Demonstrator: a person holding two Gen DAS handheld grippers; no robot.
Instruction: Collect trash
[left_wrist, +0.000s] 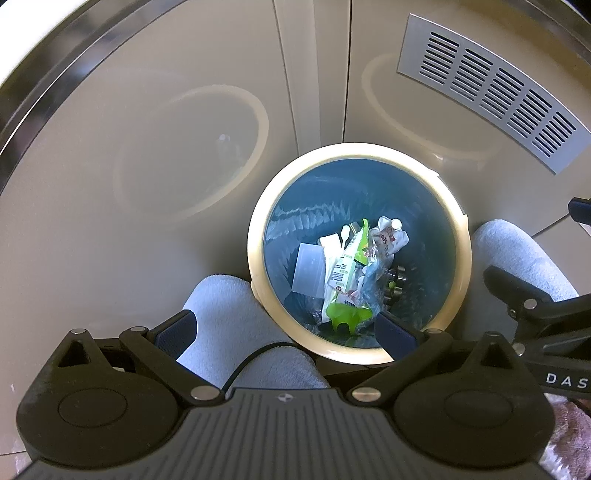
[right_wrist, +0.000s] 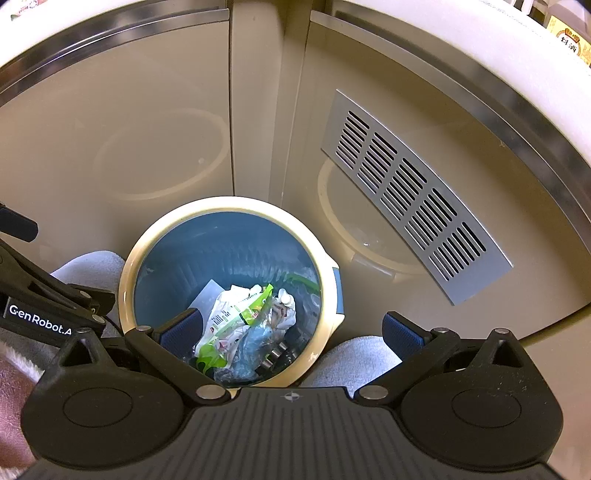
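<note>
Two grippers hang above a round trash bin (left_wrist: 360, 254) with a cream rim and a blue interior, which stands on the floor in the corner formed by two beige cabinet panels. A grey metal vent grille (left_wrist: 491, 86) is fixed to the right-hand panel (right_wrist: 461, 184); the bin's rim is mirrored faintly in both glossy panels.

Legible writing: "GenRobot.A" in white on the left gripper's body as seen from the right wrist view, and "DAS" in white on the right gripper's body at the right edge of the left wrist view. Printing on the wrappers in the bin is too small to read.

Trash (left_wrist: 354, 273) lies at the bottom of the bin: a green-and-white wrapper (right_wrist: 236, 317), a flat translucent plastic piece (left_wrist: 308, 271), crumpled white-and-red packaging (left_wrist: 388, 238), clear film, and small metallic cylinders (right_wrist: 275, 356) against the near wall.

Left gripper (left_wrist: 284, 328): fingers spread wide, holding nothing. Its right finger pad overlaps the bin's near rim in view; its left pad lies outside the bin, over a pale grey towelling-covered shape (left_wrist: 240, 332).

Right gripper (right_wrist: 291, 328): fingers likewise released and empty. Its left pad overlaps the bin's near-left rim; its right pad lies outside the bin to the right, above a second pale grey shape (right_wrist: 351, 362).

All trash sits well below both sets of fingers, inside the bin.
</note>
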